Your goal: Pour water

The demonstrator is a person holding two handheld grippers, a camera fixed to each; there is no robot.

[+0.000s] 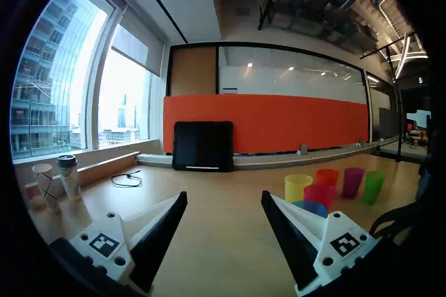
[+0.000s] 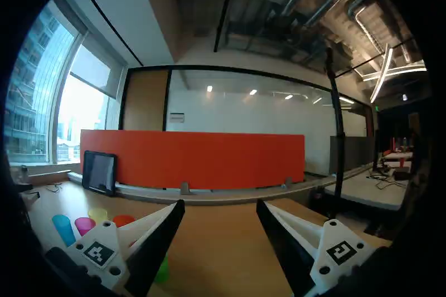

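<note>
Left gripper view | wooden table (image 1: 223,241) | coloured cups (image 1: 320,194) | orange partition (image 1: 279,124) | tall windows (image 1: 50,91)

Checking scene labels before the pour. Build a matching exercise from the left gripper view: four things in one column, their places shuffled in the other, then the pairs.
1. lidded paper cup
2. black tablet
3. green cup
4. black cable

a. propped against the orange partition
b. right end of the coloured cups
c. far left, near the window
d. lying flat between the tablet and the paper cup

Pairs: 1-c, 2-a, 3-b, 4-d.
</note>
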